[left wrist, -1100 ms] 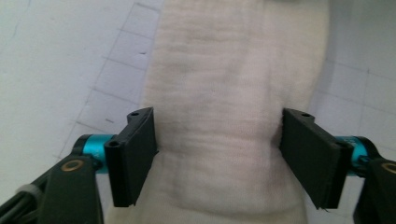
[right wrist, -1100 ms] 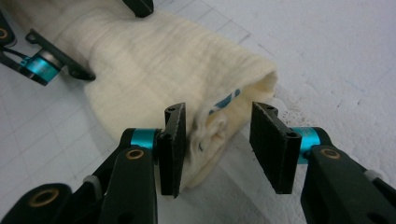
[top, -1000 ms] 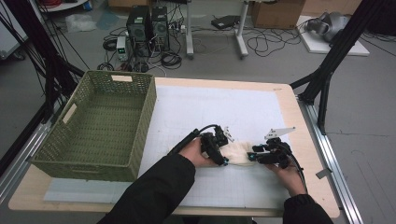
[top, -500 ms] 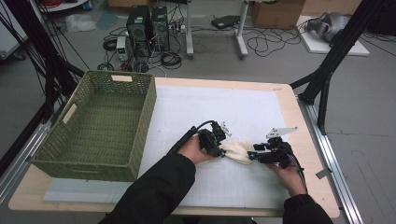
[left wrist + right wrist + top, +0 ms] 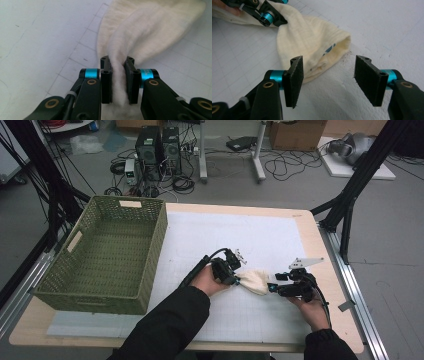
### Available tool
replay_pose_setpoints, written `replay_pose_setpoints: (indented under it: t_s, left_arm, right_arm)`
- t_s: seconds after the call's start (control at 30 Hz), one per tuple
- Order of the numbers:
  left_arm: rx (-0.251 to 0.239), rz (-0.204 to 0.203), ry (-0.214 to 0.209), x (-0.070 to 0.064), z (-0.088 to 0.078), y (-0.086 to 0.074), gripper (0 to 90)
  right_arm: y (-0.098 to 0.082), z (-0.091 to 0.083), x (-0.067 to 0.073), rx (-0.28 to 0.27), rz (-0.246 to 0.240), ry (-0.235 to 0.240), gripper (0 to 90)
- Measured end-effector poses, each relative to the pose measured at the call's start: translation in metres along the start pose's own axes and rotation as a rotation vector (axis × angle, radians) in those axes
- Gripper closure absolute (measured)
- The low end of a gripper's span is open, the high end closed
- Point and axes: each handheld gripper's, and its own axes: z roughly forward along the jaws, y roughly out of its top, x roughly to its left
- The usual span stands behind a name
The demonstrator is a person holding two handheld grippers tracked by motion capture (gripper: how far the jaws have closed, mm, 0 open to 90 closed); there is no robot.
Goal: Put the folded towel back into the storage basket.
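Two claws at a cream sock on the desk

The right gripper view shows blue marks inside the sock's (image 5: pixel 312 47) open end; the high view shows the sock (image 5: pixel 255 281) lying mid-desk between both claws, with a green basket (image 5: pixel 107 252) far left on the desk (image 5: pixel 305 227). The left claw (image 5: pixel 119 75) has just been closing and pinches the sock. The right claw (image 5: pixel 328 80) has just been opening, with its jaws wide and the sock's end just beyond them.

Cream cloth (image 5: pixel 256 281): soft, matt knit. Basket (image 5: pixel 107 255): green woven wicker. Worktop (image 5: pixel 305 222): pale wood edge, matt white gridded sheet.
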Motion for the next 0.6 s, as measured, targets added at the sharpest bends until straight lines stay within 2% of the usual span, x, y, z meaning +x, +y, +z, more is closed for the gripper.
replay_pose_setpoints:
  t_s: [0.4, 0.6]
  left_arm:
    - [-0.041, -0.106, -0.015, 0.004, -0.001, -0.006, 79.2]
    - [-0.038, -0.122, -0.015, 0.004, -0.002, -0.006, 79.4]
  right_arm:
    - [-0.011, -0.01, 0.012, -0.003, -0.015, -0.002, 26.1]
    - [-0.013, -0.014, 0.016, -0.015, -0.023, -0.002, 24.2]
